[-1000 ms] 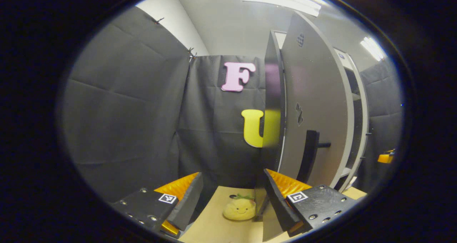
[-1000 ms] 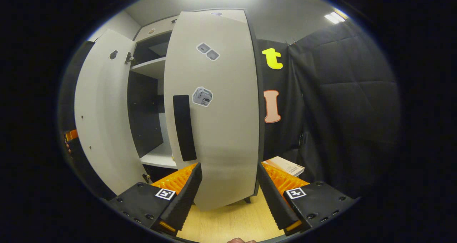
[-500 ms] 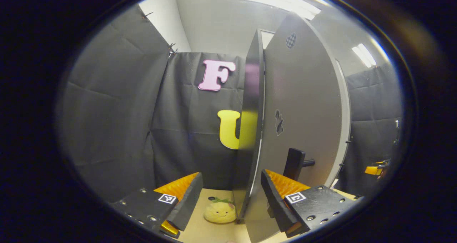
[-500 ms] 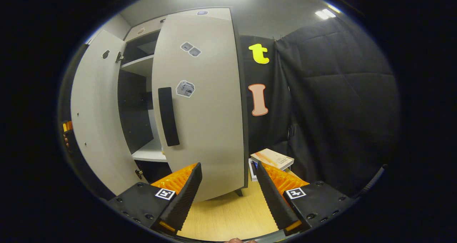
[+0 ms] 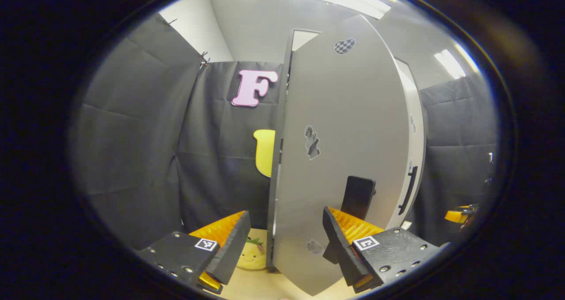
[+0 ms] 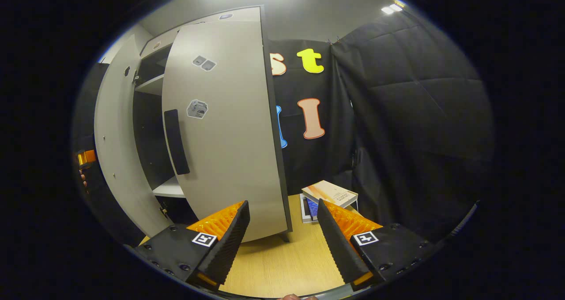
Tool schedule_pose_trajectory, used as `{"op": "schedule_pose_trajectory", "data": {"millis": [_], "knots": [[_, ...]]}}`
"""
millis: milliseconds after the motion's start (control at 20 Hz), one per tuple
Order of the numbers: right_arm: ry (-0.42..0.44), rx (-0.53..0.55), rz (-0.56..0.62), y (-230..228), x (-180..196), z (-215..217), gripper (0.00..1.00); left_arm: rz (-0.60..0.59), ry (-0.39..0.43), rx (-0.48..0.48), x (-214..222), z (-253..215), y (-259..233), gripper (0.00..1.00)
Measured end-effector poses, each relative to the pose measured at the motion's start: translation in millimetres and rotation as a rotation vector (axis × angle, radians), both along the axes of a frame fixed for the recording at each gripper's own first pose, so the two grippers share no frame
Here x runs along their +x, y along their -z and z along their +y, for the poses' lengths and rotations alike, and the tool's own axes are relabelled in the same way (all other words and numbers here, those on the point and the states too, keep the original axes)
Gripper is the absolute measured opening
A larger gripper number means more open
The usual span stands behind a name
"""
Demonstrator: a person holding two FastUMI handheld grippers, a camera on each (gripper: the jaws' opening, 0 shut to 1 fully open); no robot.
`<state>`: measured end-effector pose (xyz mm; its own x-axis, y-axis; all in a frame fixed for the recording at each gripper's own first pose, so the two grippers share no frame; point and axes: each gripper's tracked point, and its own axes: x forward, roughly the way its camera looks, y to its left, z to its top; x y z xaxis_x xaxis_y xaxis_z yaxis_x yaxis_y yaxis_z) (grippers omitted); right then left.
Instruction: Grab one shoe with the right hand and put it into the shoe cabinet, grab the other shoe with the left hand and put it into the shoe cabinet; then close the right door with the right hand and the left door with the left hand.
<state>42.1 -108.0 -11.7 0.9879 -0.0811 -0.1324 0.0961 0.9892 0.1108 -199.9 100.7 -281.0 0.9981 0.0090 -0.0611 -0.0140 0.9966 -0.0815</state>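
In the left gripper view, the left gripper point(image 5: 284, 242) is held low in front of the shoe cabinet's left door point(image 5: 340, 159), and its jaws are apart with nothing between them. The left door is seen almost face on, with a dark handle point(image 5: 358, 197) on it. The right door point(image 5: 412, 128) is seen just past it. A yellow plush toy with a smile point(image 5: 252, 256) is set on the wooden floor point(image 5: 247, 286) beside the door's bottom edge.

In the right gripper view, the right gripper point(image 6: 280, 240) is held above the wooden floor, with its jaws apart and empty. The right door is seen partly open, and a dark handle point(image 6: 176, 142) is fixed on it. The left door is seen partly open too. White shelves point(image 6: 170, 188) are seen in the gap between the doors. No shoe can be made out on them. Some books point(image 6: 329, 193) are stacked on the floor beside the cabinet.
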Motion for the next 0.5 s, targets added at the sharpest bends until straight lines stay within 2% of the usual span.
{"op": "schedule_pose_trajectory", "data": {"millis": [150, 200, 250, 300, 400, 450, 500], "knots": [[-0.008, 0.018, -0.026, -4.3, 5.5, -18.9, 0.96, 0.016, 0.02, -0.032, 18.4, -46.2, 13.7, 0.99], [-0.028, 0.021, -0.034, -7.2, 9.5, -20.2, 0.92, 0.021, -0.006, -0.031, 22.2, -53.1, 17.4, 0.89], [-0.047, 0.016, -0.043, -10.9, 14.1, -22.2, 0.92, 0.019, -0.028, -0.044, 22.9, -58.0, 17.7, 0.99], [-0.064, 0.006, -0.055, -16.1, 17.3, -24.6, 0.96, 0.015, -0.035, -0.061, 22.2, -64.7, 18.4, 0.99], [-0.093, -0.02, -0.078, -26.0, 20.2, -28.9, 0.96, 0.004, -0.052, -0.083, 14.0, -77.3, 16.3, 0.99], [-0.112, -0.036, -0.094, -29.9, 22.6, -29.6, 0.92, 0.0, -0.061, -0.077, 6.4, -85.6, 16.7, 0.99], [-0.13, -0.049, -0.107, -33.6, 25.4, -30.4, 0.92, 0.001, -0.07, -0.062, -1.3, -92.2, 16.8, 0.99]]}}
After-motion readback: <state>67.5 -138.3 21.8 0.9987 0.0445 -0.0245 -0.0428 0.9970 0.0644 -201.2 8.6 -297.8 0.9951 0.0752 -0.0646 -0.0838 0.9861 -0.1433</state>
